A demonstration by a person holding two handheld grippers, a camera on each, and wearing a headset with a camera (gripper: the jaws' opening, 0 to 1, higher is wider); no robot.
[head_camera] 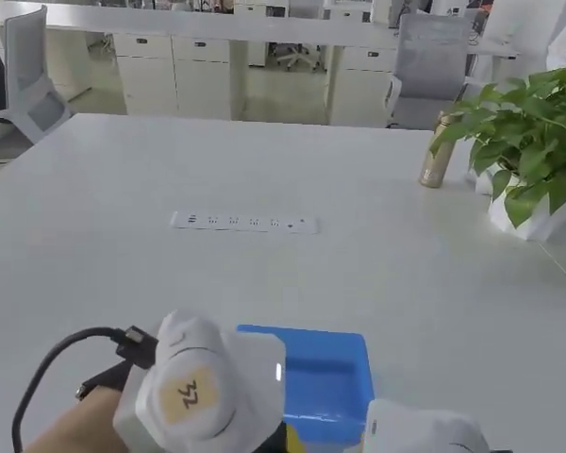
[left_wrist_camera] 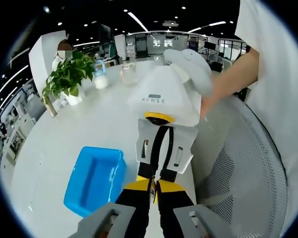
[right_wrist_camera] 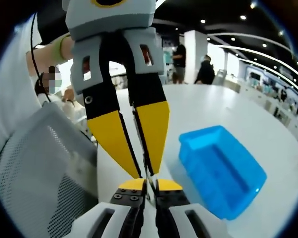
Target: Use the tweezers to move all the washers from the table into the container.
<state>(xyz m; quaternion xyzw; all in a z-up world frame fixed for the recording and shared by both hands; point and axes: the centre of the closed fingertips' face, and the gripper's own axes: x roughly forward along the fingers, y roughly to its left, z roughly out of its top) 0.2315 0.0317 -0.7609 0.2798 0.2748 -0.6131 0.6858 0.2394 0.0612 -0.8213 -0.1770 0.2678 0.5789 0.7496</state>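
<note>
- There are two grippers, one blue container, one white power strip, one potted plant and one bronze bottle.
- The left gripper [right_wrist_camera: 144,172] enters the right gripper view from the top. Its two yellow fingers [right_wrist_camera: 114,141] run together like a narrow V, and only a thin slit is left at the tips.
- The right gripper [left_wrist_camera: 154,178] enters the left gripper view from the top. Its jaws are also drawn almost together.
- The two grippers point at each other, and their tips meet tip to tip in the lower middle of both gripper views.
- A thin pale sliver shows in the slit where the tips meet. I cannot tell if it is the tweezers, or which gripper has hold of it.
- The container [head_camera: 307,333] stands on the white table [head_camera: 170,283], at the bottom centre of the head view, just behind the two gripper bodies.
- In the left gripper view the container lies at the lower left, just beside the jaws. In the right gripper view it lies at the right, near the tips but apart from them.
- The power strip [head_camera: 243,223] lies flat in the middle of the head view, well apart from the container.
- The plant [head_camera: 533,142] is at the right edge of the head view, with the bottle [head_camera: 435,160] just beside it on its left.
- One grey mesh chair [left_wrist_camera: 238,163] takes the right side of the left gripper view.
</note>
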